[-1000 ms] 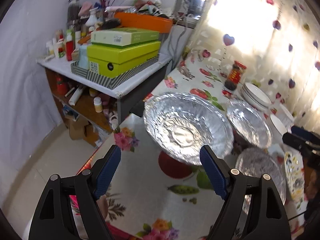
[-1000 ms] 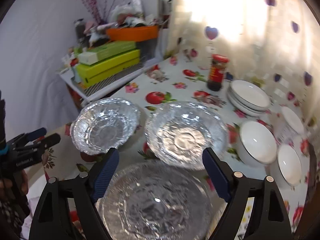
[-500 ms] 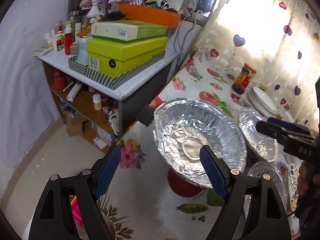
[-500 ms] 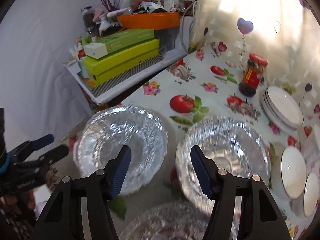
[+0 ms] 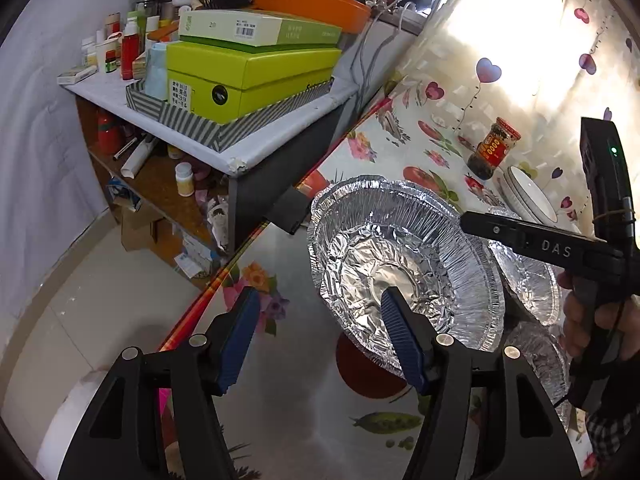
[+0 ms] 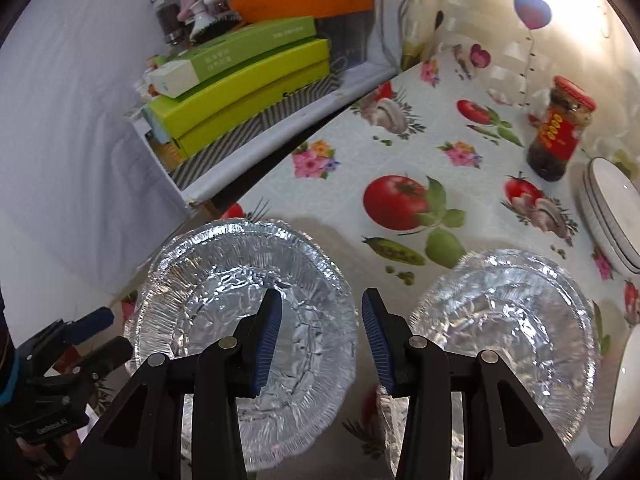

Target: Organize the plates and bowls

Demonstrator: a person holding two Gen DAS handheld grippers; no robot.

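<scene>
The left tongs (image 5: 320, 332) are closing, their blue pads still well apart: the right pad (image 5: 400, 340) stands over the near rim of a foil plate (image 5: 404, 264), the left pad over bare tablecloth beside it, and neither pad presses on the foil. The right tongs (image 6: 320, 340) are also closing, narrower than the left, with the right-hand rim of that same foil plate (image 6: 248, 320) between their pads; whether the pads already touch the foil cannot be told, and a gap still shows on both sides. This foil plate lies near the surface's (image 6: 340, 136) left edge, close to the low shelf unit (image 5: 276, 136) that carries green boxes (image 5: 248, 76) and an orange tray (image 5: 308, 0). A second foil plate (image 6: 508, 320) sits just beside it toward the middle of the surface, and part of a third (image 5: 544, 364) shows nearer the front edge. Beyond them, toward the far edge by the heart-patterned curtain (image 5: 520, 40), a red-lidded jar (image 6: 560, 128) stands upright, with a stack of white plates (image 6: 608, 212) just to its right. A white bowl (image 6: 628, 392) peeks in at the right edge. A hand (image 5: 592, 320) grips the right tongs' handle.
</scene>
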